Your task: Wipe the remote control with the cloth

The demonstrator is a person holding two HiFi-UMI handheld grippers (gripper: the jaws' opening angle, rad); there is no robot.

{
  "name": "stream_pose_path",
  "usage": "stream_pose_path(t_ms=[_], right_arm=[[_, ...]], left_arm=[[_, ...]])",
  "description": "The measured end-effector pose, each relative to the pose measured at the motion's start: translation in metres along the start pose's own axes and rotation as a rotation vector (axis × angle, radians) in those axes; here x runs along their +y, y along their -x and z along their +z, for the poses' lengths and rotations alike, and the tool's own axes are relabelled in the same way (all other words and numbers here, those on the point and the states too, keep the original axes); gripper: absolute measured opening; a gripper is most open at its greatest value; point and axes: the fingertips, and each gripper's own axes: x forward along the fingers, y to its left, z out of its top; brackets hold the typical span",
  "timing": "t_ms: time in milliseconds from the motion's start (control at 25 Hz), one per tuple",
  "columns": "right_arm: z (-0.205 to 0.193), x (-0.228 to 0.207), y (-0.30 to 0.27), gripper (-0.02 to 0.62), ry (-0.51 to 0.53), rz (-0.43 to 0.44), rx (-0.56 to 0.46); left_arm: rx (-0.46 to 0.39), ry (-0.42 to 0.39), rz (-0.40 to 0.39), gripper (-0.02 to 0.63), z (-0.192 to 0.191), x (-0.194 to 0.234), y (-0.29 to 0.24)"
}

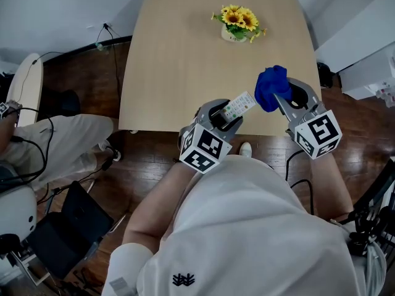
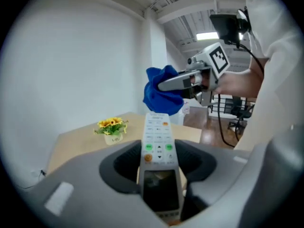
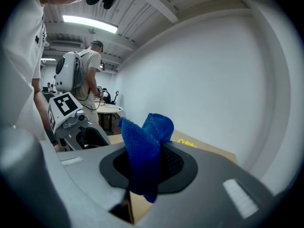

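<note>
Left gripper (image 1: 229, 118) jaws clamped on remote control (image 1: 239, 105), button print unreadable, right gripper (image 1: 279, 101) jaws pinching blue cloth (image 1: 270, 86)

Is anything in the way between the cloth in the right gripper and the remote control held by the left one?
Nothing visible. The cloth in the right gripper hangs right beside the far end of the remote control that the left gripper holds.

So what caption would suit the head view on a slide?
Left gripper holds a white remote control while right gripper holds a blue cloth beside it.
</note>
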Motion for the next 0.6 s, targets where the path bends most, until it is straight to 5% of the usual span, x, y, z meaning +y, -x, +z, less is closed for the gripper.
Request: stream_pose_path(t_ms=[200,600], right_arm=[[0.026,0.016,0.006,0.078,0.000,0.027,-0.057],[0.037,0.141,-0.018,0.078,-0.018,0.345,-0.048]], left_arm=[[0.001,-0.001,-0.003,0.236,0.000,0.002,-0.003],[0.006,-0.019,-0.030,0.236,0.007,-0.005,-0.006]])
